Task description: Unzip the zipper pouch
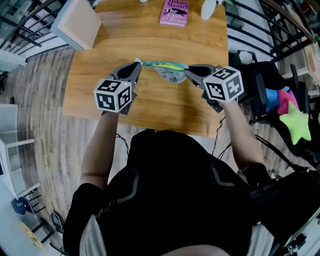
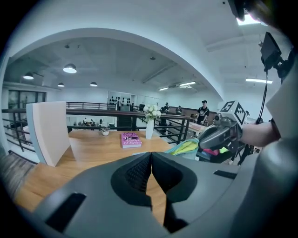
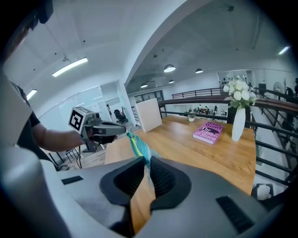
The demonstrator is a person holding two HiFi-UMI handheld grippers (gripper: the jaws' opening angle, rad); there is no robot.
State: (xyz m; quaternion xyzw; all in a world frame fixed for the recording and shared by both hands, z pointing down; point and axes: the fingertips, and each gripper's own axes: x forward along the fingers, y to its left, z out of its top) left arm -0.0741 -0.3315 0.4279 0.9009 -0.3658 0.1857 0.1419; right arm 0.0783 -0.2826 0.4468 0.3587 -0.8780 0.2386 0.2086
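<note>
The zipper pouch, teal and yellow along its top with a pale printed body, hangs stretched between my two grippers above the wooden table. My left gripper is shut at the pouch's left end, and from the right gripper view its tip pinches the pouch there. In the left gripper view the left gripper has its jaws pressed together; what they pinch is hidden. My right gripper is shut on the pouch's right end, and the fabric runs into the right gripper.
A pink book and a white vase stand at the table's far edge. A white panel leans at the far left corner. Bright star toys lie off the table to the right. Railings run behind the table.
</note>
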